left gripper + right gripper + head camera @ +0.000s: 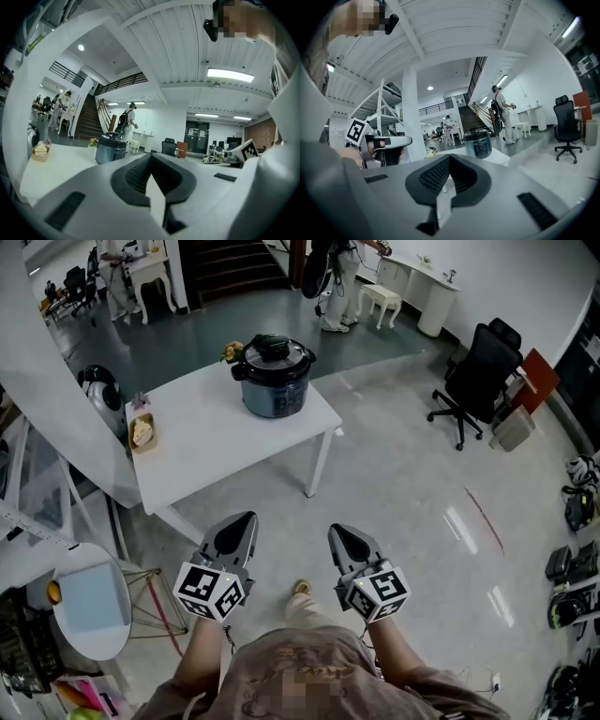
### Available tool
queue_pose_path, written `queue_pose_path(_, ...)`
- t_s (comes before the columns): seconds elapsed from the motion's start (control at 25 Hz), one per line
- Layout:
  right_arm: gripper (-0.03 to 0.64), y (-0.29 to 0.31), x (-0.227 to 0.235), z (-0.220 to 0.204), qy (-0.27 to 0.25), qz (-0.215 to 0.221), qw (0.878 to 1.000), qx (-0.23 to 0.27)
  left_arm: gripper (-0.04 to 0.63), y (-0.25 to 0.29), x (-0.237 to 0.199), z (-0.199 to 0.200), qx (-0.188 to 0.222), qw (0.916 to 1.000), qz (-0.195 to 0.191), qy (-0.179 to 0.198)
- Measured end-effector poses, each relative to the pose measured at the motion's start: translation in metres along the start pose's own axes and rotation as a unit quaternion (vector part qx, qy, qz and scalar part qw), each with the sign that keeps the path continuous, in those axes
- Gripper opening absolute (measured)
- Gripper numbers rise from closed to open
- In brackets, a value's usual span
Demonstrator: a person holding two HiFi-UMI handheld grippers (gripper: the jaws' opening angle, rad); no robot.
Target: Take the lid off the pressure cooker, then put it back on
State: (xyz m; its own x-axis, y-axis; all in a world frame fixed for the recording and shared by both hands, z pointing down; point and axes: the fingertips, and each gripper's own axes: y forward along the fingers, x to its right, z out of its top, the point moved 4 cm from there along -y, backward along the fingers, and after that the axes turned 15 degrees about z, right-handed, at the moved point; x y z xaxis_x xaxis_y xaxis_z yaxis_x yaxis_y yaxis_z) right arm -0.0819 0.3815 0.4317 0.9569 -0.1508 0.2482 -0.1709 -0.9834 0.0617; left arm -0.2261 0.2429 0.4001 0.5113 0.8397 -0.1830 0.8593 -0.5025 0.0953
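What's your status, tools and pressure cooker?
Left tool and right tool shut, empty, short of white table. Blue-grey metal pressure cooker on it, black lid on. Nothing in the way.

Head view, cut off at the bottom edge: both forearms (pixel 202 659) and the torso (pixel 300 673). Half hidden behind the cooker (pixel 273 374): the flowers (pixel 231 352). Cropped at the top edge, head out of frame: a person (pixel 339 301). Too small to tell: contents of the tray (pixel 142 451). Cut by the right edge: gear (pixel 574 563) on the floor. Left gripper view, hidden behind the left gripper (pixel 151 161): near right part of the table (pixel 63 164). Right gripper view, likewise behind the right gripper (pixel 449 161): most of the table.
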Motion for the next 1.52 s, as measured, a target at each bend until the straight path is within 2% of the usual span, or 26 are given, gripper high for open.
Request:
queue_pose_path(0.36,-0.003,0.05,0.091,0.036,-0.016,0.029,0.999,-0.017,0.002,0.098,-0.006,0.021,0.012,0.9996,0.023,-0.005)
queue_pose_path(0.76,-0.003,0.1,0.159,0.046,-0.011,0.049,0.999,-0.021,0.003,0.174,-0.028,0.033,0.021,0.9986,0.049,0.002)
queue_pose_path(1.12,-0.003,0.167,0.218,0.067,-0.005,0.058,0.998,-0.01,0.003,0.257,-0.061,0.05,0.031,0.9985,0.046,0.005)
queue_pose_path(1.52,-0.003,0.26,0.28,0.1,-0.037,0.057,0.998,-0.017,0.003,0.353,-0.118,0.078,0.03,0.999,0.033,0.007)
